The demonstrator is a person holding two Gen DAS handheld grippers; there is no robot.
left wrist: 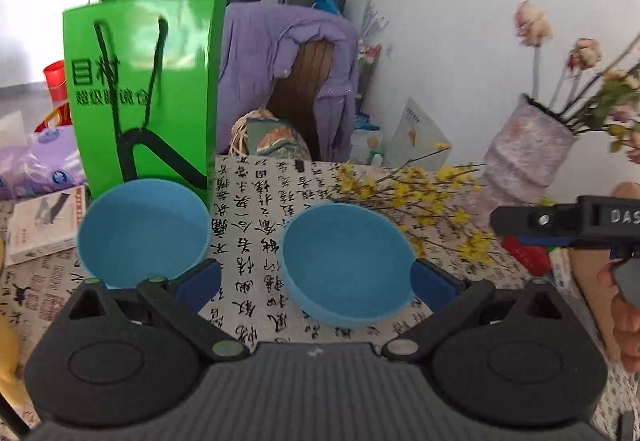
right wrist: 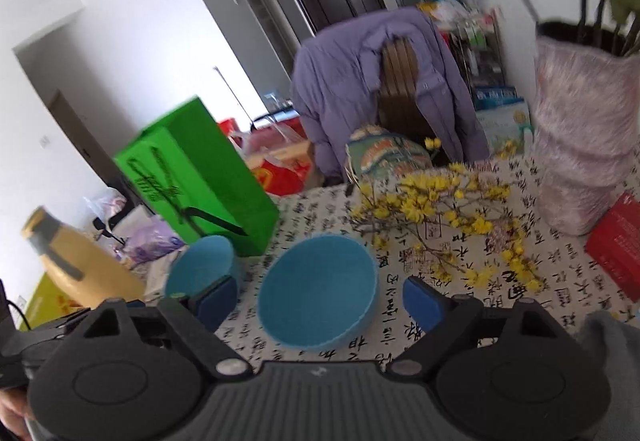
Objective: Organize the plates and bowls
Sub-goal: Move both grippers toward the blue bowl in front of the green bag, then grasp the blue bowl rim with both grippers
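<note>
**Two blue bowls framed by two wide, empty hand-held grippers**

In the left wrist view, the left hand-held gripper (left wrist: 316, 281) is seen spread wide, with nothing clamped between its blue pads (left wrist: 430, 283). The nearer blue bowl (left wrist: 346, 265) is framed between the fingers, and its right rim appears to lie just against the right pad, though contact cannot be confirmed. The second blue bowl (left wrist: 142, 231) is seen to the left, beyond the left finger, with its lower rim overlapped by that finger in the picture.

In the right wrist view, the right hand-held gripper (right wrist: 318, 301) is likewise held wide apart and nothing is gripped. The larger-looking bowl (right wrist: 318, 293) is seen between its fingers, apart from both pads, while the other bowl (right wrist: 204, 265) is partly hidden behind the left pad. The body of the right hand-held gripper (left wrist: 568, 223) is also caught at the right edge of the left view, with part of a hand (left wrist: 624, 305) below it.

Both bowls are stood upright, side by side and apart, on the tabletop (left wrist: 248, 225), which is covered by a calligraphy-printed cloth. Just behind the left bowl a green paper bag (left wrist: 144, 89) is stood. Yellow flowering branches (right wrist: 448, 217) are laid beyond the right bowl, and a pink vase (right wrist: 584, 145) is placed further right. A chair draped with a purple jacket (right wrist: 384, 81) is seen past the table edge.
</note>
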